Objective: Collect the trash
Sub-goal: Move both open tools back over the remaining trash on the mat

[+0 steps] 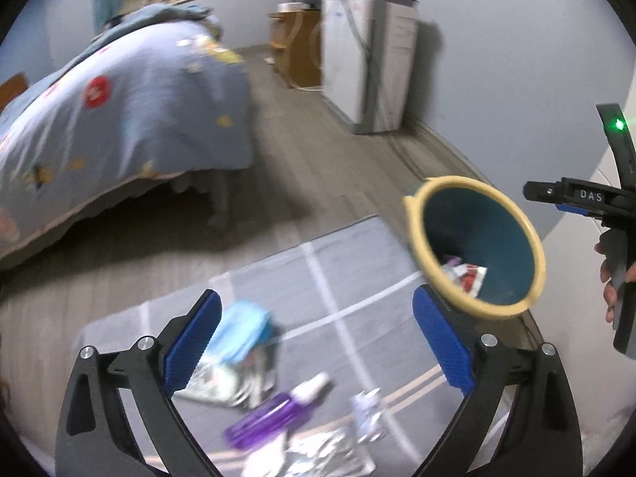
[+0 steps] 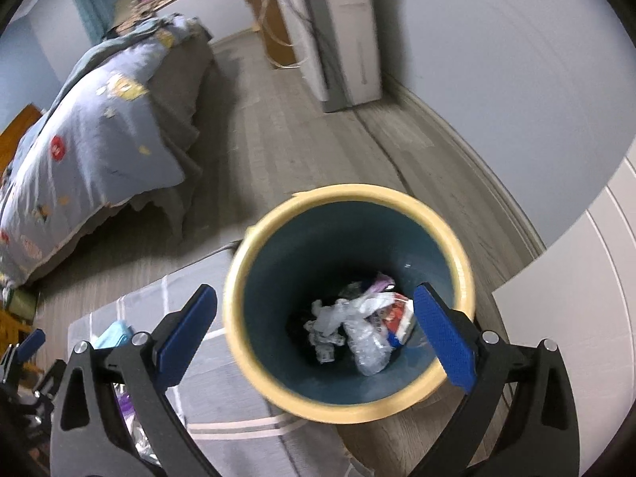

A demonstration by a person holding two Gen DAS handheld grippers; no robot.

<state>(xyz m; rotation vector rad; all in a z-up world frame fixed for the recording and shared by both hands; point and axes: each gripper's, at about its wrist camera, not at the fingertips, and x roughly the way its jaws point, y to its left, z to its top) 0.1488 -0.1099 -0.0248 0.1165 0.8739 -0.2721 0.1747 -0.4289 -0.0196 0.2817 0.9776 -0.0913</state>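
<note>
Both tongs spread wide, empty: right tongs point(image 2: 314, 336) over the bin point(image 2: 254, 349), left tongs point(image 1: 318, 344) above litter on the rug point(image 1: 349, 274). Purple bottle point(image 1: 274, 413) and foil wrappers point(image 1: 226, 385) remain. Risk: bottle may roll and the thin foil slip out of a flat pinch.

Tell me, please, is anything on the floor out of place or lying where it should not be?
Yes. Litter lies loose on the grey rug beside the trash bin: a purple bottle on its side, crumpled silver foil wrappers, a small clear bottle and a light blue bundle. The bin already holds other trash. Both grippers are open and empty.
</note>
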